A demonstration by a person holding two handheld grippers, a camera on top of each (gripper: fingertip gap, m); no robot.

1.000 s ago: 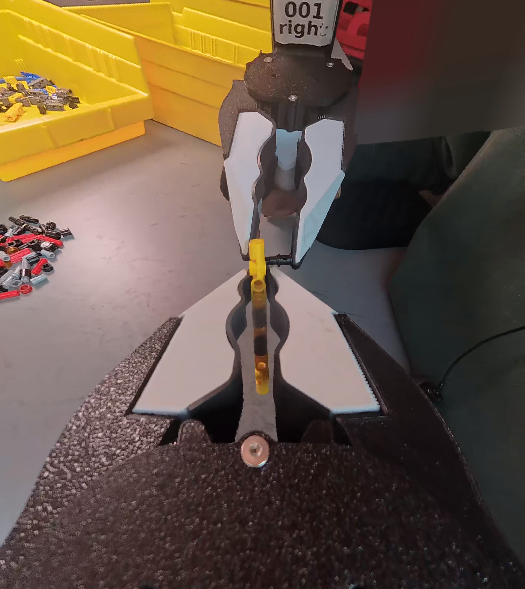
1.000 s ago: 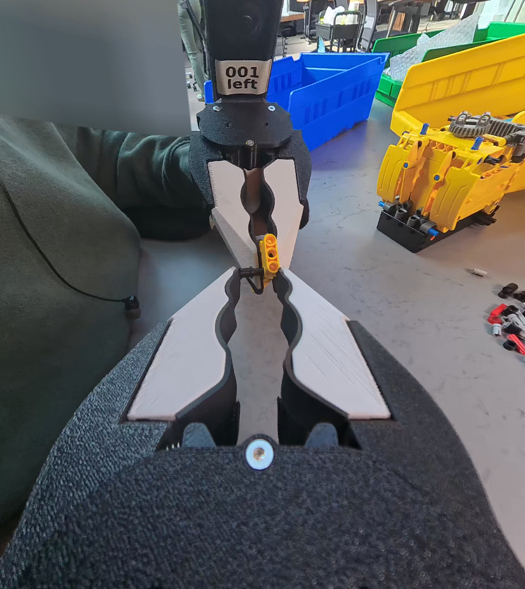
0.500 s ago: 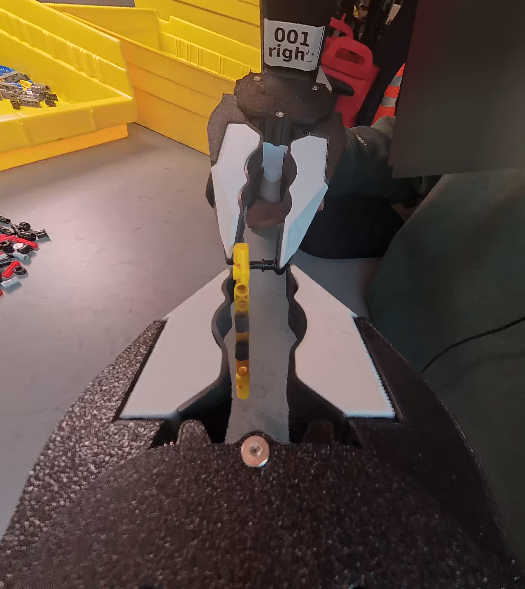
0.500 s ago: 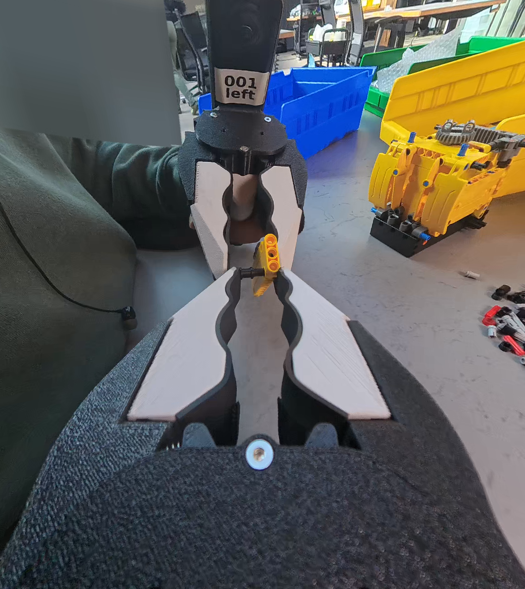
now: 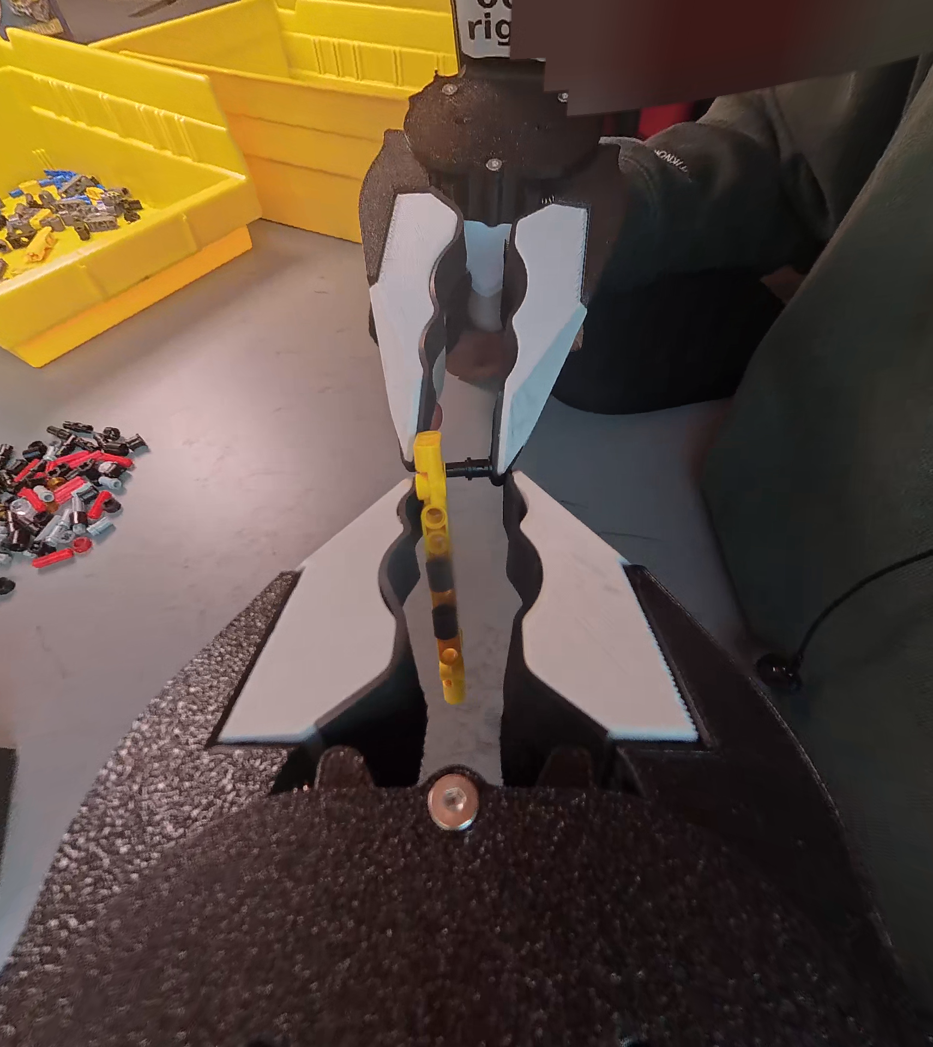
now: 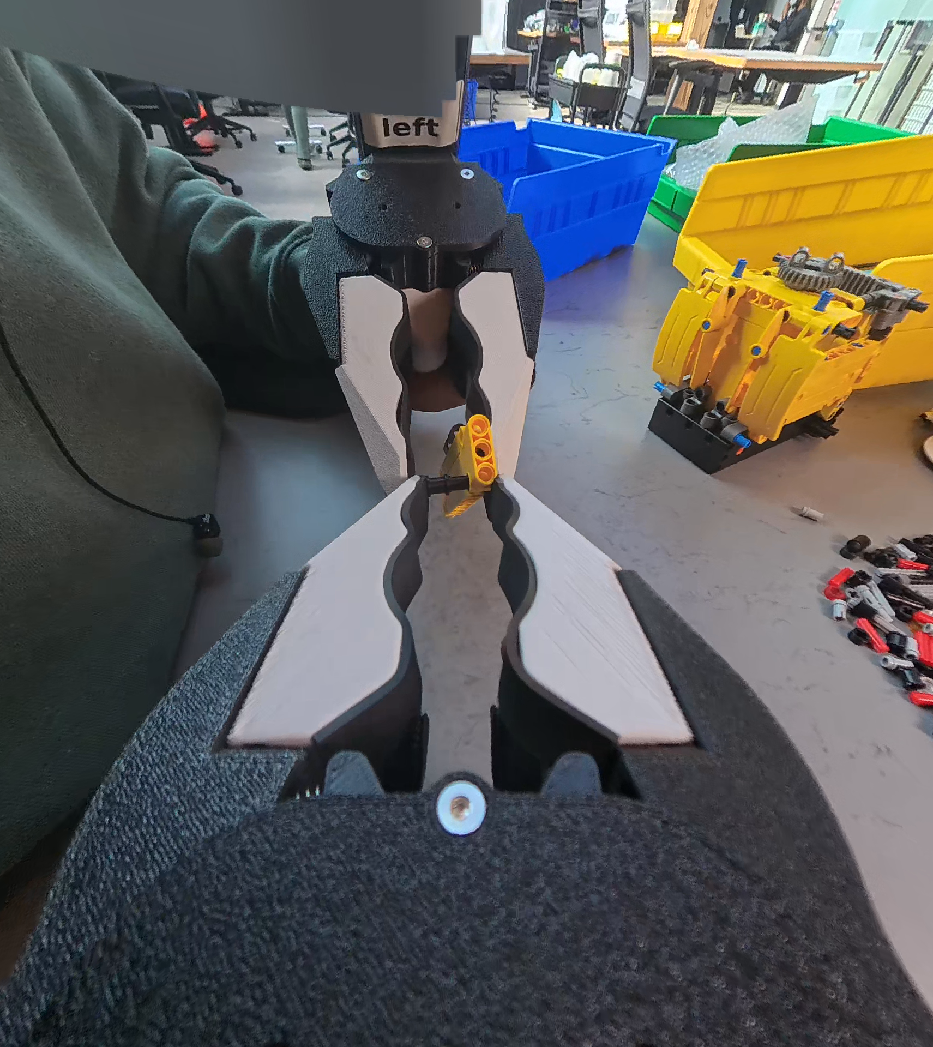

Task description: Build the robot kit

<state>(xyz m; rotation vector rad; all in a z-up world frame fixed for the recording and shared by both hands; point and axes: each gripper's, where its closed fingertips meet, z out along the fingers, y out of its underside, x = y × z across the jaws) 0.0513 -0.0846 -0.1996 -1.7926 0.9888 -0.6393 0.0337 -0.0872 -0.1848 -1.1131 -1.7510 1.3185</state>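
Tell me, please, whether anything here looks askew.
The yellow beam hangs tilted between the left tongs, which stand wider than it; only the black pin pinched by the right tongs seems to carry it.

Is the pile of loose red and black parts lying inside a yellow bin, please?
No, the pile lies on the grey table, apart from the yellow bin behind it.

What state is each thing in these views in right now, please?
Left gripper: open, fingers either side of the beam.
Right gripper: shut, pinching pin and beam together.
Beam: held off the table, pin at one end.
Pin: horizontal, partly pushed into the beam.
Yellow bin: holds parts.
Parts pile: a loose heap.
Model: partly built.
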